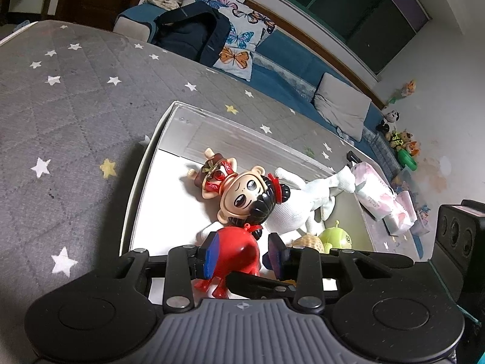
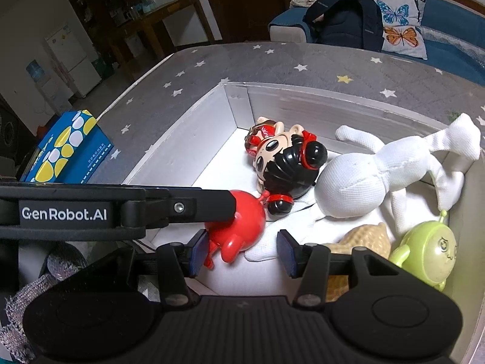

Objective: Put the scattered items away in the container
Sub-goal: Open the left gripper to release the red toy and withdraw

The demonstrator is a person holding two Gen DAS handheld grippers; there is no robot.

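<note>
A white cardboard box [image 1: 142, 179] [image 2: 182, 127] lies on the grey starred mat. In it are a black-haired doll in red [image 1: 242, 197] [image 2: 282, 157], a white plush figure [image 1: 297, 206] [image 2: 357, 182], a green toy [image 1: 336, 238] [image 2: 430, 251], a tan toy [image 1: 309, 241] [image 2: 363, 239] and a glossy red toy [image 1: 236, 251] [image 2: 239, 221]. My left gripper [image 1: 244, 254] straddles the red toy: one pad lies against it and a thin gap shows at the other. My right gripper [image 2: 244, 253] hangs open just before the toy, whose feet are by its left pad.
The starred mat [image 1: 75, 106] surrounds the box. A blue carton with yellow and white dots [image 2: 69, 151] sits at its left edge. A pink tissue pack [image 1: 382, 197] and a black device [image 1: 454, 233] lie to the right. A blue sofa with a dark backpack [image 1: 188, 33] stands behind.
</note>
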